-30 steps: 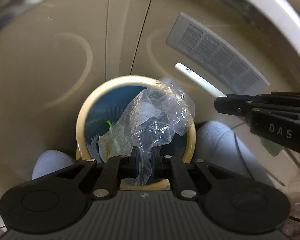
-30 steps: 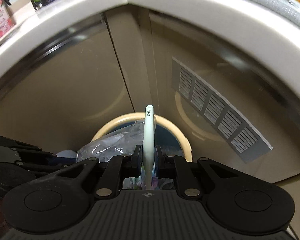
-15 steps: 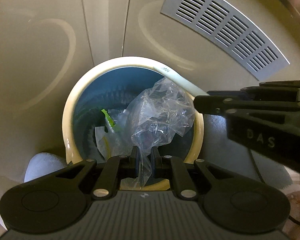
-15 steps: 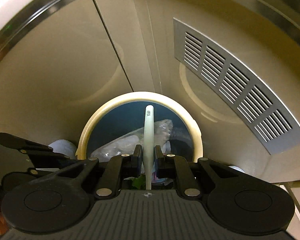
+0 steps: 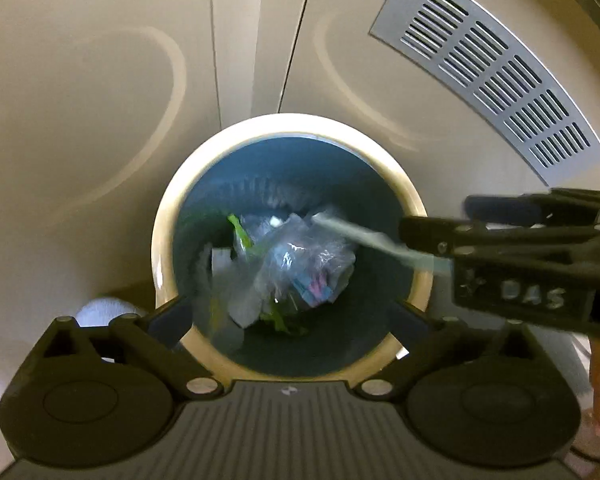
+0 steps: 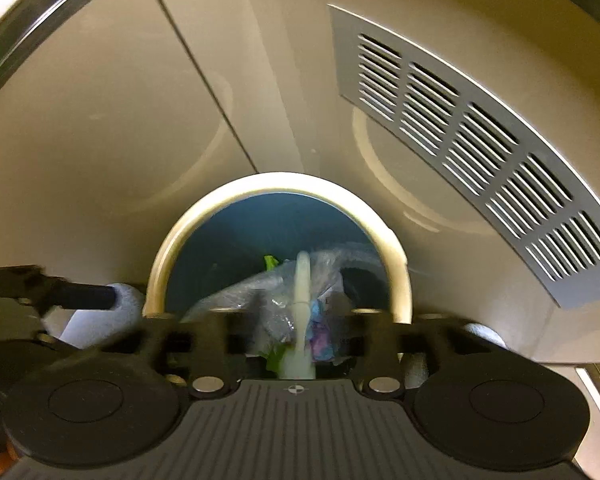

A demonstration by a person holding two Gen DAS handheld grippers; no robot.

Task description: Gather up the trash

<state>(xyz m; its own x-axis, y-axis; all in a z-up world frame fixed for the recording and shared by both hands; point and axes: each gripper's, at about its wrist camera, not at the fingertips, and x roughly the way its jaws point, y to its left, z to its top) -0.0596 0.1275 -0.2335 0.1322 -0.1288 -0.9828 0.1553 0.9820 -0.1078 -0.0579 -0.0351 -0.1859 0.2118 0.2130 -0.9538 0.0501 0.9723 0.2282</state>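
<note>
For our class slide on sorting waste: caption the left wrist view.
Left gripper open above the bin, clear plastic bag dropped among the trash.

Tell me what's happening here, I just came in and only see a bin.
A person holds two grippers over the bin. The left gripper has just opened, and the clear bag lies inside on the other trash. The right gripper has just been opening too; the pale stick sits loose between its jaws, above the bin.
</note>
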